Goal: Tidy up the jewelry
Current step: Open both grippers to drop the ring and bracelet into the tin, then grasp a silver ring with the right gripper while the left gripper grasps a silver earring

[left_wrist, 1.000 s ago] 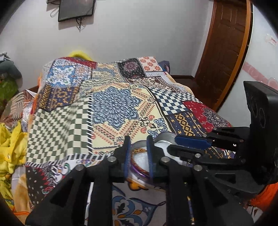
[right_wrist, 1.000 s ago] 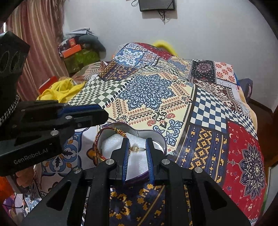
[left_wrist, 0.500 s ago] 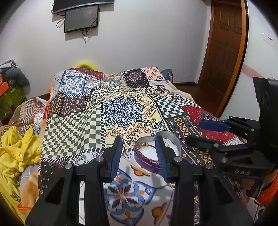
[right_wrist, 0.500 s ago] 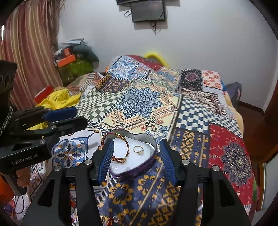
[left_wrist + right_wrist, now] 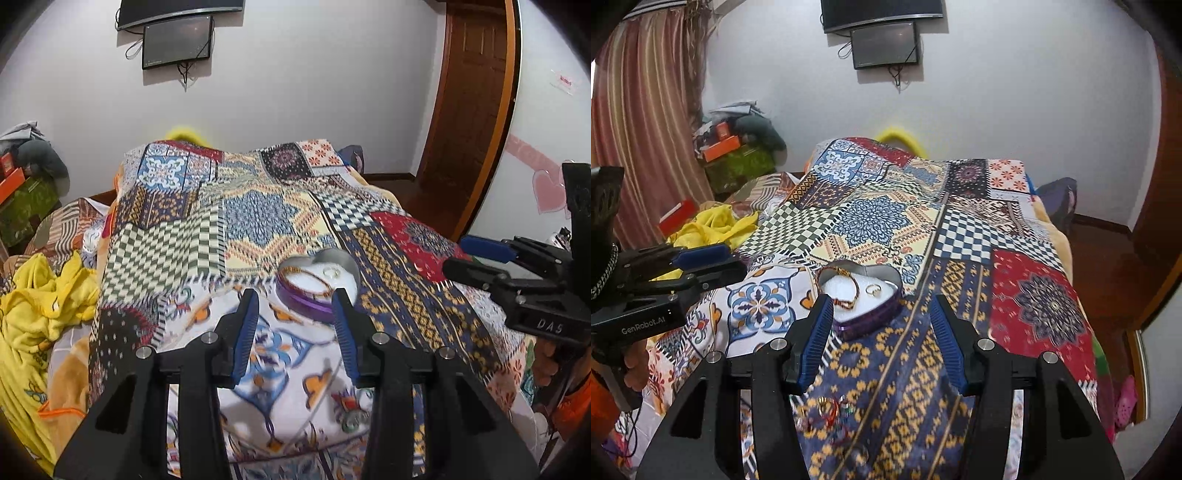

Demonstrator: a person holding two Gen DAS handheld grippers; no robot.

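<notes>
A purple heart-shaped jewelry box [image 5: 866, 314] with white foam sits on the patterned bedspread; it also shows in the left wrist view [image 5: 314, 291]. A red-gold bracelet [image 5: 846, 291] and a small ring [image 5: 874, 291] lie inside it. Loose jewelry pieces [image 5: 831, 410] lie on the bedspread near me, between the right gripper's arms. My right gripper [image 5: 882, 306] is open and empty, just short of the box. My left gripper [image 5: 295, 301] is open and empty, with the box's near edge between its fingertips.
The patchwork bedspread [image 5: 964, 236] covers the bed. Yellow cloth [image 5: 33, 306] lies at the left. A wooden door [image 5: 472, 110] stands at the right, and a screen [image 5: 886, 44] hangs on the far wall. Boxes and clutter [image 5: 735, 155] are stacked at the back left.
Both grippers opened and pulled back and up from the heart box. The bracelet and the ring now lie free in the box.
</notes>
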